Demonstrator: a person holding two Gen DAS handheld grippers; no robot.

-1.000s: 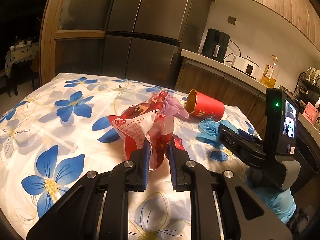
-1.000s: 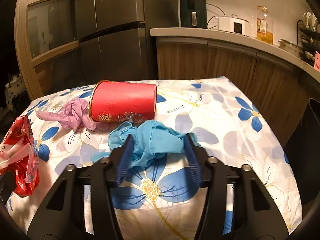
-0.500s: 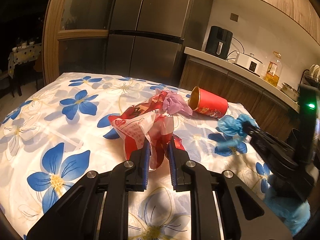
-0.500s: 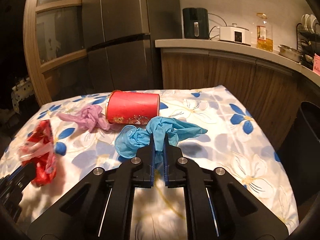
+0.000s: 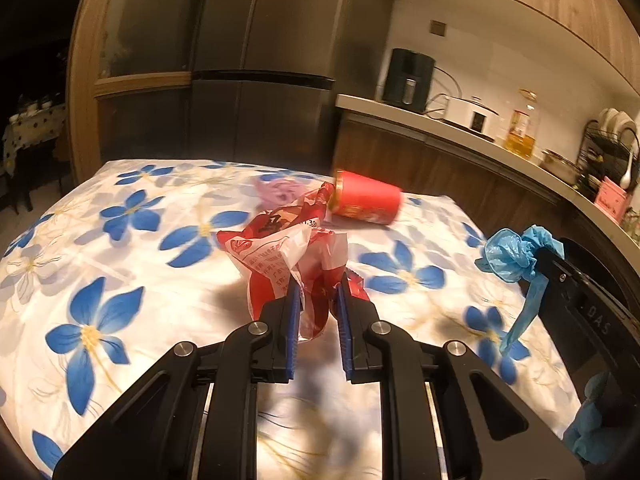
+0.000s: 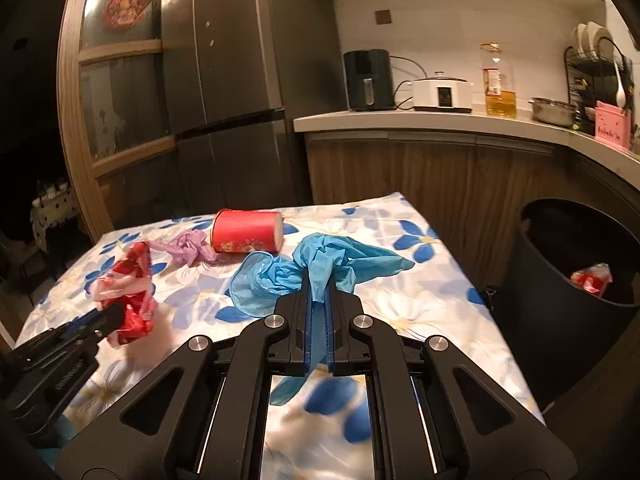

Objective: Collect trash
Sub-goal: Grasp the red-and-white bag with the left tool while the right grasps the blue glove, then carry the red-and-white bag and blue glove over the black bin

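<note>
My left gripper (image 5: 316, 286) is shut on a crumpled red and white wrapper (image 5: 288, 252) and holds it above the flowered table (image 5: 120, 248); the wrapper also shows in the right wrist view (image 6: 128, 296). My right gripper (image 6: 318, 280) is shut on a crumpled blue glove (image 6: 320, 264), lifted over the table; the glove also shows in the left wrist view (image 5: 516, 256). A red paper cup (image 6: 246, 232) lies on its side at the far end, with a purple glove (image 6: 188, 248) beside it.
A black trash bin (image 6: 576, 280) stands off the table's right edge with a red wrapper (image 6: 592, 278) inside. A wooden counter (image 6: 440, 124) with appliances runs behind it. A dark fridge (image 6: 240, 80) stands beyond the table.
My right gripper closed on the blue glove and lifted it off the table, moving right. My left gripper lifted the red wrapper higher.
</note>
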